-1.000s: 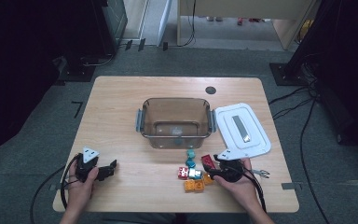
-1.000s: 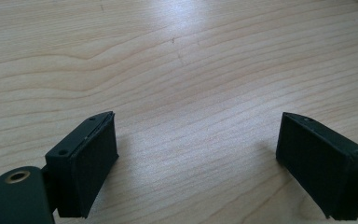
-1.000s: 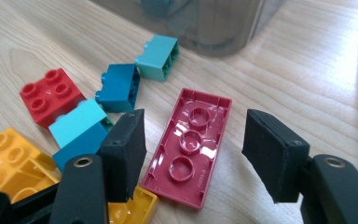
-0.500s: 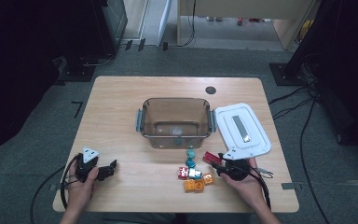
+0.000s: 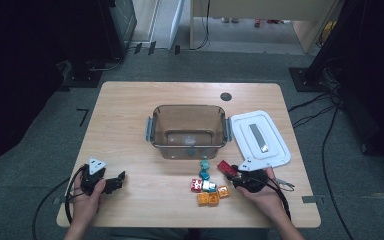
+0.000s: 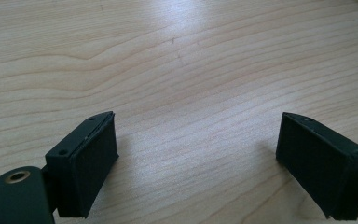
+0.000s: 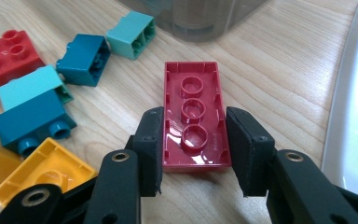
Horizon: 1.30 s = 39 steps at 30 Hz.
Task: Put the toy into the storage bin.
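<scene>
A long red brick [image 7: 193, 116] lies upside down on the wooden table [image 5: 130, 130], just in front of the clear container [image 5: 152, 131]. My right gripper [image 7: 194, 122] has just been closing on it, and its pads now touch both long sides of the brick. In the high view the red brick [image 5: 225, 167] sits at the tip of the right gripper [image 5: 236, 175], near the lid. My left gripper [image 6: 198, 135] rests at the table's front left, open over bare wood. In the high view the left gripper [image 5: 118, 181] points right.
A white lid [image 5: 260, 137] lies right of the container. Left of the red brick lie loose bricks: teal ones [image 7: 84, 58], a red one [image 7: 9, 49] and yellow-orange ones [image 7: 46, 170]. A small dark disc [image 5: 225, 96] sits at the table's far side.
The right gripper's jaws have closed in around the red brick, with the hand shifting slightly. The left hand and gripper have kept still.
</scene>
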{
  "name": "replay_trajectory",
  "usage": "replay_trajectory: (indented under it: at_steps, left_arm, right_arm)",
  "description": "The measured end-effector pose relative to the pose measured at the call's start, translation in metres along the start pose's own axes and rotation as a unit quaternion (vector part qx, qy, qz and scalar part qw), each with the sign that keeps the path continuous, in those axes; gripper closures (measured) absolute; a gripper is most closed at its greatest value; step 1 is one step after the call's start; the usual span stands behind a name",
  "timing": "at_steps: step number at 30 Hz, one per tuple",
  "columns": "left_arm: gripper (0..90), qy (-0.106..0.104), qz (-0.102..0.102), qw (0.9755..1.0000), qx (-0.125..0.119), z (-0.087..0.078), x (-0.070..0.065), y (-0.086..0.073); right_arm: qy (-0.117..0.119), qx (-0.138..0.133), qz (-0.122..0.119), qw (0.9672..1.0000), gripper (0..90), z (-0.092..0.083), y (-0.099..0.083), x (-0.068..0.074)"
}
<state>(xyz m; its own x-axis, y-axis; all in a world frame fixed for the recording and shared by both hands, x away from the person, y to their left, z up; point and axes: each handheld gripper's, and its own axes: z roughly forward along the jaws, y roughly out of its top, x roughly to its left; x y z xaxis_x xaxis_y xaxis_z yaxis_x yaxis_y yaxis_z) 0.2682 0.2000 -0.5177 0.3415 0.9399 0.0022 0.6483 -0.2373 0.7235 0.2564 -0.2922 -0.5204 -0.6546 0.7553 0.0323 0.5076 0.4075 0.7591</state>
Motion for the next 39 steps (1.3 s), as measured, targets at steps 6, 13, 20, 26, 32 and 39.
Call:
replay_trajectory:
  at_steps: [6,13,20,26,32,39]
  left_arm:
    - [12.4,0.0,0.0,1.0,0.0,0.0,0.0,0.0]
    - [12.3,0.0,0.0,1.0,0.0,0.0,0.0,0.0]
    - [12.3,0.0,0.0,1.0,0.0,0.0,0.0,0.0]
    - [12.3,0.0,0.0,1.0,0.0,0.0,0.0,0.0]
    - [12.4,0.0,-0.001,1.0,0.0,0.0,0.0,0.0]
    - [12.4,0.0,0.0,1.0,0.0,0.0,0.0,0.0]
  right_arm:
    - [0.018,-0.026,0.011,0.9994,60.0,-0.012,0.004,-0.004]
    - [0.025,-0.063,0.014,0.9976,60.0,-0.037,0.017,-0.007]
    - [0.025,-0.101,0.016,0.9945,60.0,-0.07,0.036,-0.017]
    - [0.021,-0.128,0.009,0.9915,60.0,-0.093,0.057,-0.023]
    - [0.023,-0.143,0.003,0.9895,60.0,-0.105,0.082,-0.029]
    - [0.028,-0.143,-0.001,0.9893,60.0,-0.103,0.108,-0.033]
